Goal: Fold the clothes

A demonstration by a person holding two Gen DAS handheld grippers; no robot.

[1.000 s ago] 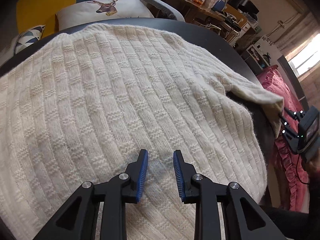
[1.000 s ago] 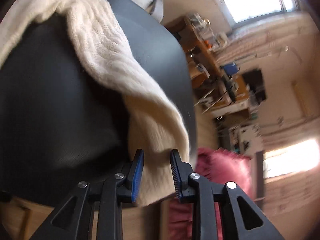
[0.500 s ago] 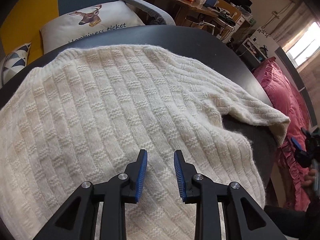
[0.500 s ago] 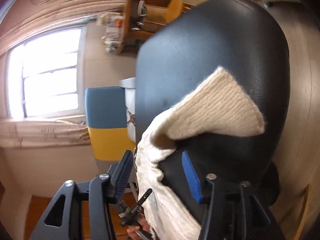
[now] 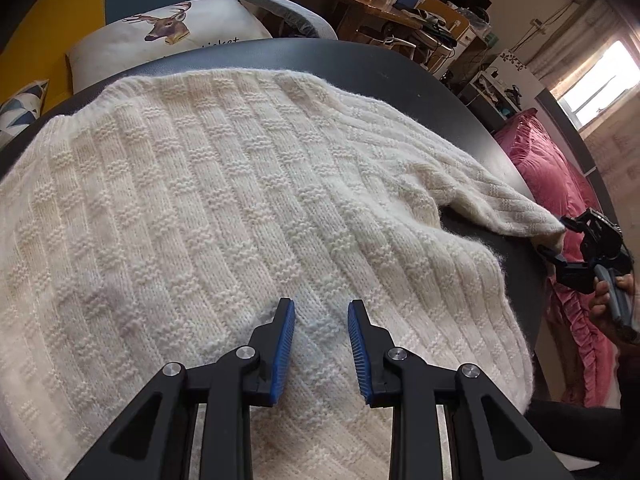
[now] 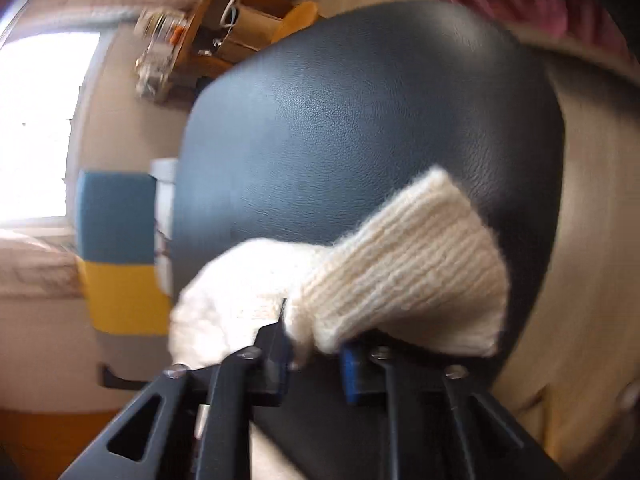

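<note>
Right claw (image 6: 314, 350) just closed, sweater cuff (image 6: 404, 276) now pinched between.

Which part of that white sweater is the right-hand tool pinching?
A cream knitted sweater covers the dark round table. One sleeve trails toward the pink bedding, and the right gripper has just closed on its end. That end is the cuff, finely ribbed, unlike the blocky-patterned body.

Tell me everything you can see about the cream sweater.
The cream sweater is a thick, fuzzy knit with a ribbed basket-weave pattern, spread flat over the dark round table. One sleeve stretches to the table's edge, where the right gripper, whose jaws have just been closing, pinches its ribbed cuff. The left gripper hovers open above the body.
</note>
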